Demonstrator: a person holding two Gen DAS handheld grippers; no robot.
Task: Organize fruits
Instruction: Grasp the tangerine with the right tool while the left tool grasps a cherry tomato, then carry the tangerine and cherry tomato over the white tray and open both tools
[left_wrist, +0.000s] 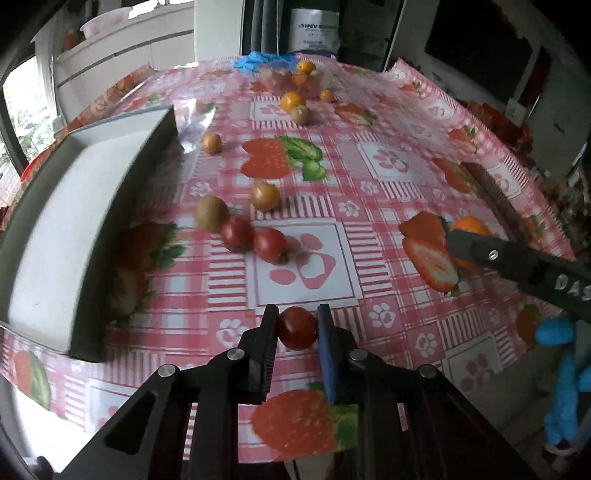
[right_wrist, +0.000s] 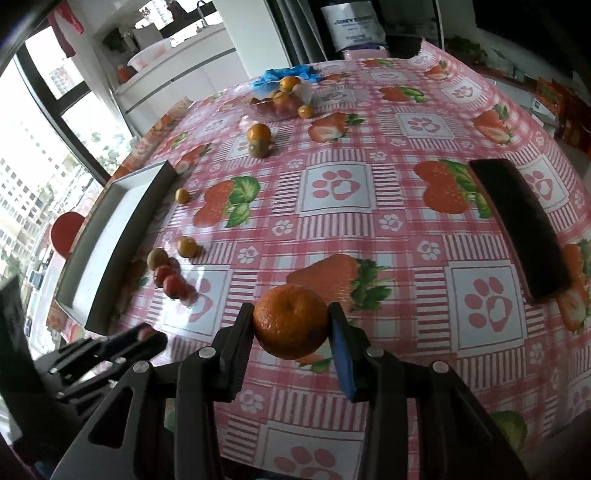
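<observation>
My left gripper (left_wrist: 297, 326) is shut on a red cherry tomato (left_wrist: 297, 328) just above the tablecloth. My right gripper (right_wrist: 291, 323) is shut on an orange mandarin (right_wrist: 291, 320), which also shows partly behind that gripper's finger in the left wrist view (left_wrist: 470, 226). A white tray with dark walls (left_wrist: 110, 229) stands on the left; it also shows in the right wrist view (right_wrist: 122, 243). Two red tomatoes (left_wrist: 255, 240), a kiwi (left_wrist: 211, 213) and a yellow-brown fruit (left_wrist: 265, 196) lie beside the tray. A dark tray (right_wrist: 521, 225) stands on the right.
At the far end sits a clear bowl of fruit (right_wrist: 280, 101) with a blue bag (right_wrist: 273, 79) behind it. A mandarin (right_wrist: 258, 133) and a kiwi (right_wrist: 259, 149) lie in front of it. A small yellow fruit (left_wrist: 211, 143) lies near the white tray's far corner. A window is at left.
</observation>
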